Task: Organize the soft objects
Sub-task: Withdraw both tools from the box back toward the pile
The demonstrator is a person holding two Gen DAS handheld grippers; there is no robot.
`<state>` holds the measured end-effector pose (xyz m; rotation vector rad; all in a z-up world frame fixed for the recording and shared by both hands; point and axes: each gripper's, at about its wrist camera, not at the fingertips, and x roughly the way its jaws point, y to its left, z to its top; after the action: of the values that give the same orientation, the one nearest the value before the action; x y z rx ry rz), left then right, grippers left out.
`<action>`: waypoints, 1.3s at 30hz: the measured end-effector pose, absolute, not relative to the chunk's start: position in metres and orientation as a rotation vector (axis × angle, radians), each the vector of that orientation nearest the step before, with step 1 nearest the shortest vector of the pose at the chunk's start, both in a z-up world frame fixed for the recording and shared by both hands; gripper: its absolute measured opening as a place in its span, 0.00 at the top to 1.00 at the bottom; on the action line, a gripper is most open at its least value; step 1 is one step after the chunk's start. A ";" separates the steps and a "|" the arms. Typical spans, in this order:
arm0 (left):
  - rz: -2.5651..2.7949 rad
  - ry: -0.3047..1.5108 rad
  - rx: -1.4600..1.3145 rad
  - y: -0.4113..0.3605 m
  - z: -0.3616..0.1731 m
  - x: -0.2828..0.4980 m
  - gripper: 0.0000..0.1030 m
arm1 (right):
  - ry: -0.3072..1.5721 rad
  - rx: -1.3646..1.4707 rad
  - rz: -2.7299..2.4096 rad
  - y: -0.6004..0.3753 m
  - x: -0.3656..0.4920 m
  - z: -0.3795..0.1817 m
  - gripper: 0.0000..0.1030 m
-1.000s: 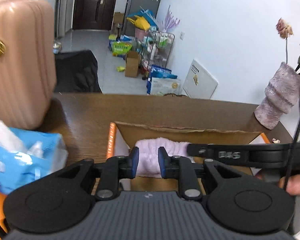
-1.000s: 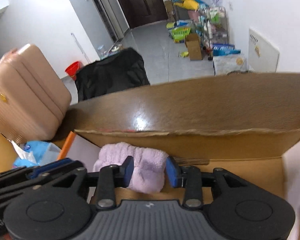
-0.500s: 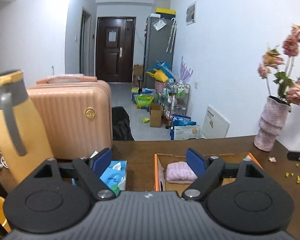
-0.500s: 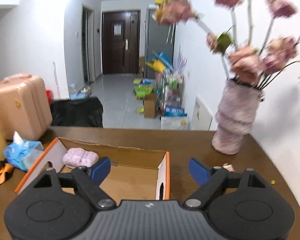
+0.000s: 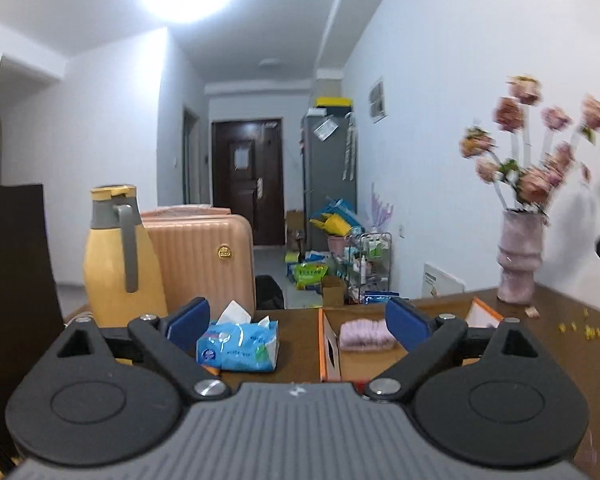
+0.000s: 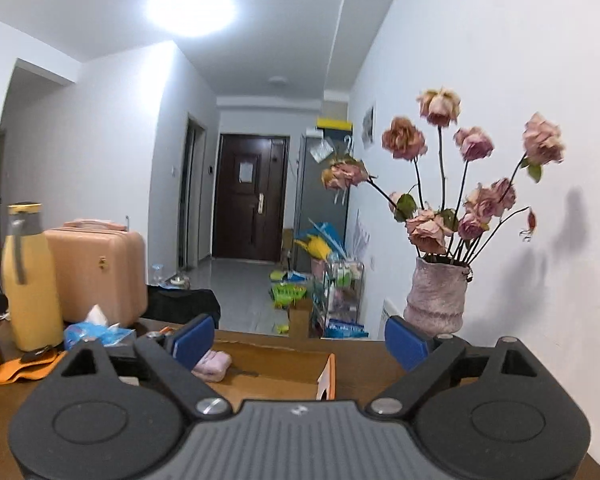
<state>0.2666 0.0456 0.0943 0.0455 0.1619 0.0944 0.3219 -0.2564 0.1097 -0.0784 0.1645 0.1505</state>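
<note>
A folded pink fluffy towel (image 5: 363,332) lies inside an open cardboard box with orange edges (image 5: 326,344) on the brown table. It also shows in the right wrist view (image 6: 214,365), inside the same box (image 6: 327,376). My left gripper (image 5: 298,326) is open and empty, held back and above the table, with the towel near its right finger. My right gripper (image 6: 298,338) is open and empty, raised behind the box.
A blue tissue pack (image 5: 239,346) lies left of the box. A yellow thermos (image 5: 118,258) and a pink suitcase (image 5: 204,258) stand at the left. A vase of dried roses (image 6: 438,296) stands at the right. An orange cloth (image 6: 16,368) lies at the table's left.
Both grippers opened, let go of the pink towel in the box, and pulled back and up away from it. The views now look level across the room.
</note>
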 end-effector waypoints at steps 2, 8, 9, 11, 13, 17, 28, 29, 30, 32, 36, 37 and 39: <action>0.087 0.149 0.050 0.043 0.085 0.239 0.03 | 0.146 -0.081 0.158 -0.252 0.291 0.097 0.05; 0.097 0.105 0.061 0.032 0.044 0.160 0.00 | 0.195 -0.006 0.185 -0.243 0.213 0.048 0.00; 0.101 0.126 0.058 0.029 0.038 0.151 0.00 | 0.238 0.016 0.185 -0.242 0.203 0.037 0.00; 0.067 0.159 0.064 0.028 0.029 0.137 0.00 | 0.293 0.060 0.186 -0.242 0.190 0.020 0.00; 0.040 0.173 0.079 0.027 0.021 0.129 0.00 | 0.353 0.090 0.211 -0.243 0.178 0.004 0.00; 0.050 0.205 0.114 0.026 0.008 0.128 0.00 | 0.403 0.127 0.222 -0.245 0.163 -0.010 0.00; 0.010 0.293 0.025 0.040 -0.009 0.154 0.00 | 0.522 0.143 0.211 -0.237 0.186 -0.016 0.00; -0.001 0.302 0.032 0.039 -0.012 0.157 0.00 | 0.535 0.140 0.232 -0.236 0.190 -0.015 0.00; -0.013 0.310 0.041 0.037 -0.014 0.160 0.00 | 0.549 0.138 0.253 -0.235 0.195 -0.015 0.00; -0.019 0.327 0.058 0.034 -0.019 0.167 0.00 | 0.564 0.142 0.273 -0.234 0.203 -0.015 0.00; -0.030 0.353 0.042 0.031 -0.025 0.182 0.00 | 0.479 0.192 0.298 -0.237 0.212 -0.024 0.00; -0.043 0.365 0.032 0.031 -0.026 0.186 0.00 | 0.477 0.183 0.318 -0.235 0.215 -0.027 0.00; -0.072 0.388 0.028 0.027 -0.028 0.194 0.00 | 0.525 0.156 0.349 -0.229 0.224 -0.031 0.00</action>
<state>0.1942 0.0273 -0.0277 0.0278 0.3876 -0.0724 0.2242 -0.2290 -0.0313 0.1560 0.5247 0.3491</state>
